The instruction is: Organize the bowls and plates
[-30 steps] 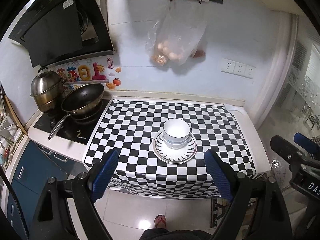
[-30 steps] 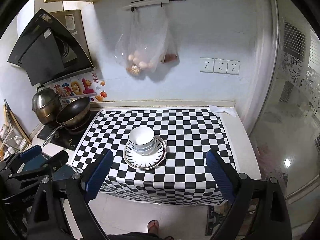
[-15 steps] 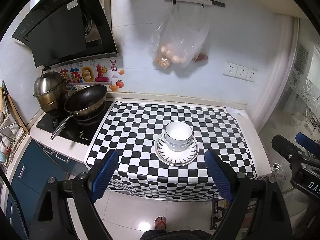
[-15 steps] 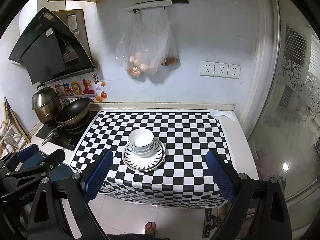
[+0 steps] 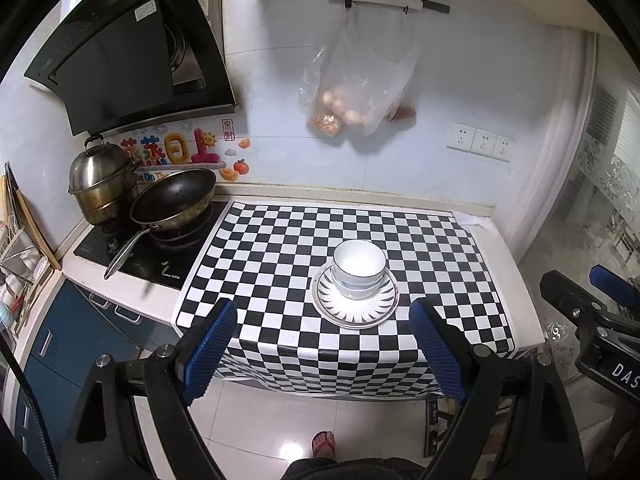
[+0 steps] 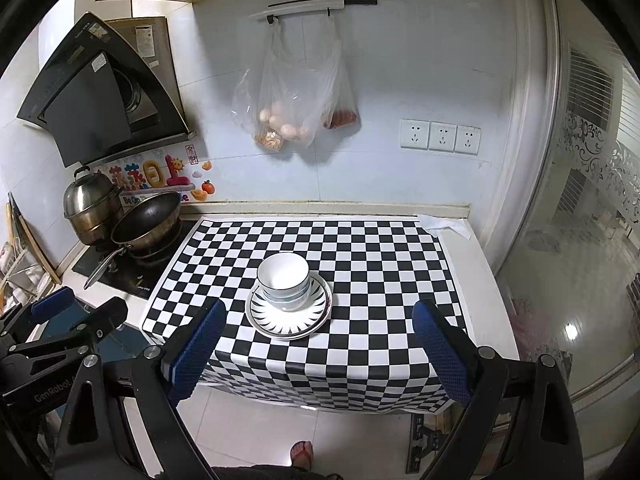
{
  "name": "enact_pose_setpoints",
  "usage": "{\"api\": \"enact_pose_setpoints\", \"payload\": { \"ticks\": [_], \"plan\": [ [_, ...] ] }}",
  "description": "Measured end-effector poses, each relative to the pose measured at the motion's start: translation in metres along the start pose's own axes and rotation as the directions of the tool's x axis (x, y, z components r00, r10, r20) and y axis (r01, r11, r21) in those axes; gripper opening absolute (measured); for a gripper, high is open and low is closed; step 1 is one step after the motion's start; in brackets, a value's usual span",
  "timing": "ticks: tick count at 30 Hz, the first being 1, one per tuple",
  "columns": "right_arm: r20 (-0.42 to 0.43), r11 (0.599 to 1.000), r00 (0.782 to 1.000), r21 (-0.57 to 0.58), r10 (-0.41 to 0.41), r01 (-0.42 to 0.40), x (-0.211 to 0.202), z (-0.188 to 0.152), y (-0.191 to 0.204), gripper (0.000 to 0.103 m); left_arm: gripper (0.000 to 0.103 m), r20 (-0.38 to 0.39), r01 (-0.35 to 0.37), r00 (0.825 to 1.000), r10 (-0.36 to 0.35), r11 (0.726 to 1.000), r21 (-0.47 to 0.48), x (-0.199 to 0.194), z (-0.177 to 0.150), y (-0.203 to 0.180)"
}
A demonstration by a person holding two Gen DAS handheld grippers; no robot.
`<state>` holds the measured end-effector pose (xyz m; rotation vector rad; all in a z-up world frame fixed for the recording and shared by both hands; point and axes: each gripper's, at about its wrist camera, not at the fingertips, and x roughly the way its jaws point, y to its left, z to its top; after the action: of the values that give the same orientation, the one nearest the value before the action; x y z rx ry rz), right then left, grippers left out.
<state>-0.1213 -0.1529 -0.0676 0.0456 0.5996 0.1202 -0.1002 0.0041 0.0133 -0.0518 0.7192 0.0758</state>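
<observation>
Stacked bowls (image 5: pixel 359 268), white with a thin dark rim line, sit nested on patterned plates (image 5: pixel 356 310) near the middle of the checkered cloth (image 5: pixel 280 248) covering the counter. From the left wrist view: left gripper (image 5: pixel 324 350) hangs off the counter's front edge over the floor, jaws spread wide, nothing between the blue pads (image 5: pixel 208 350); the stack lies ahead, well apart from them. Wok (image 5: pixel 174 200) and steel pot (image 5: pixel 100 180) on the hob at far left; plastic bag (image 5: pixel 360 84) on a wall hook above. Right gripper (image 5: pixel 592 300) shows partly at the right margin. From the right wrist view: right gripper (image 6: pixel 320 346) likewise off the counter's near edge, jaws wide apart, empty. Bowls (image 6: pixel 284 278) on plates (image 6: pixel 290 312) sit ahead, slightly left of centre. Left gripper (image 6: pixel 72 316) visible at lower left, beside the hob. A sandalled foot (image 6: pixel 302 454) on the tile floor below.
</observation>
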Motion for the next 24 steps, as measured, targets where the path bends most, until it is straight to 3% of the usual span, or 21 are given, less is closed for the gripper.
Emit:
{"api": "enact_pose_setpoints", "payload": {
  "ticks": [24],
  "plan": [
    [-0.022,1.0,1.0,-0.014,0.012,-0.013,0.005,-0.005,-0.005,0.096,0.088,-0.01,-0.011,1.0,0.011,1.0,-0.001,-0.001,-0.005,0.011]
  ]
}}
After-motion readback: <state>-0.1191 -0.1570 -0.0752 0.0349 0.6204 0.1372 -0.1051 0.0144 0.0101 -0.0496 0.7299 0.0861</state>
